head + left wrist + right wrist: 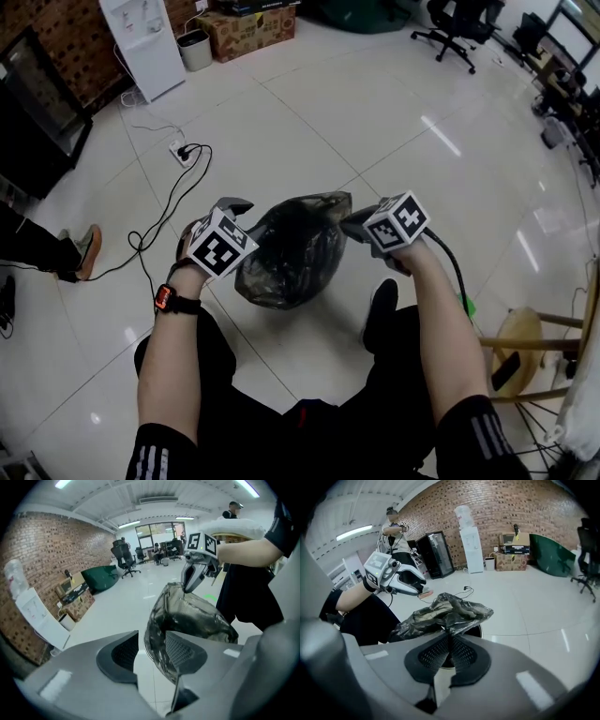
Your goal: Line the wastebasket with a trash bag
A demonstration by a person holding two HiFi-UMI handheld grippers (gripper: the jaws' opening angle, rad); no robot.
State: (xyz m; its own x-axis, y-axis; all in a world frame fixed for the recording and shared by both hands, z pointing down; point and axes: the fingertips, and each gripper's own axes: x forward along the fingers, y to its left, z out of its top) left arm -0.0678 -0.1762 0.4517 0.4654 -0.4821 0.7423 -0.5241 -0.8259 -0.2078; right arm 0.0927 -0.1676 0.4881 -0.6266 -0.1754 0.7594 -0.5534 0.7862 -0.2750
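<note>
While right gripper [449,640] is clenched on the bag [291,248] rim, left gripper [151,649] is released, jaws apart, with the bag edge against one pad, unpinched.

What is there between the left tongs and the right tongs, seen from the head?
The black trash bag, bunched up, fills the stretch between the left tongs and the right tongs; the head view shows it.

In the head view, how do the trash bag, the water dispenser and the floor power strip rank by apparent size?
1. trash bag, largest, though nearest the camera.
2. water dispenser, partly cut off at the top edge.
3. power strip, clearly smallest.
</note>
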